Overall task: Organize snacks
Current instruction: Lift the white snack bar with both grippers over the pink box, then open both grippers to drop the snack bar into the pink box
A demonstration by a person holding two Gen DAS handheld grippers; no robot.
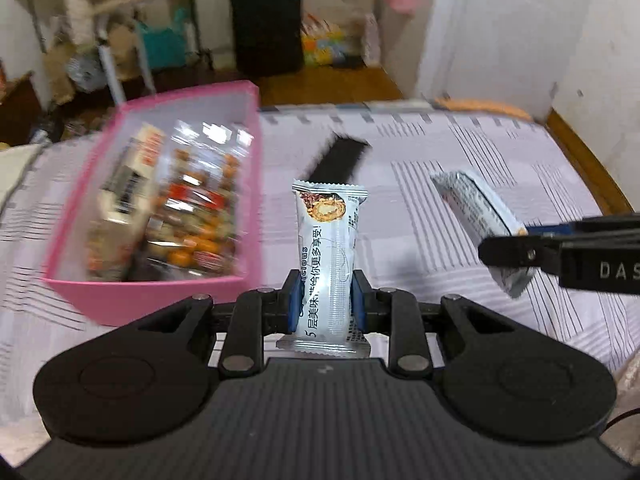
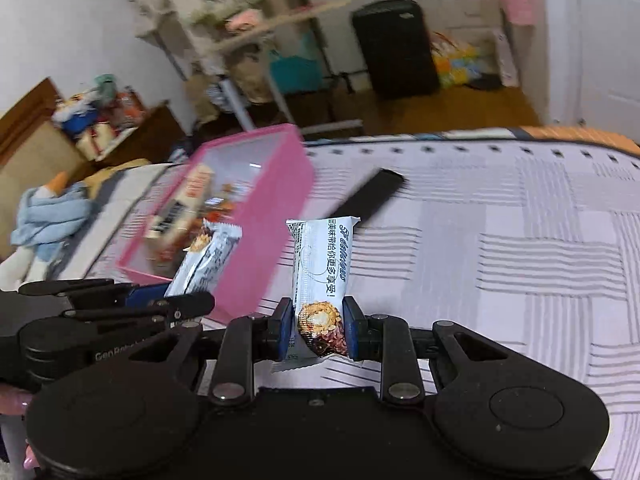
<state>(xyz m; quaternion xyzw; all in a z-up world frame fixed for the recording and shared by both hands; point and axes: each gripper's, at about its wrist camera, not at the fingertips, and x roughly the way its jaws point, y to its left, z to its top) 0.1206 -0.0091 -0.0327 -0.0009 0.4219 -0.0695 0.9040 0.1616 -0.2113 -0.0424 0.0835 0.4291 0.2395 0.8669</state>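
My left gripper (image 1: pixel 326 304) is shut on a white wafer snack bar (image 1: pixel 328 248), held upright above the bed. My right gripper (image 2: pixel 318 330) is shut on a second white snack bar (image 2: pixel 320 276), also upright. In the left wrist view the right gripper (image 1: pixel 516 254) shows at the right edge with its bar (image 1: pixel 476 216). In the right wrist view the left gripper (image 2: pixel 176 300) shows at the left with its bar (image 2: pixel 208 260), in front of the pink box. The pink box (image 1: pixel 244 92) (image 2: pixel 280 216) sits on the bed to the left and holds several snack packs (image 1: pixel 180 208).
A black flat object (image 1: pixel 340 158) (image 2: pixel 372 196) lies on the striped bedsheet (image 2: pixel 500 240) beyond both bars. A blue cloth (image 2: pixel 48 216) lies at the bed's left. Shelves, a black suitcase (image 2: pixel 396 48) and clutter stand on the floor past the bed.
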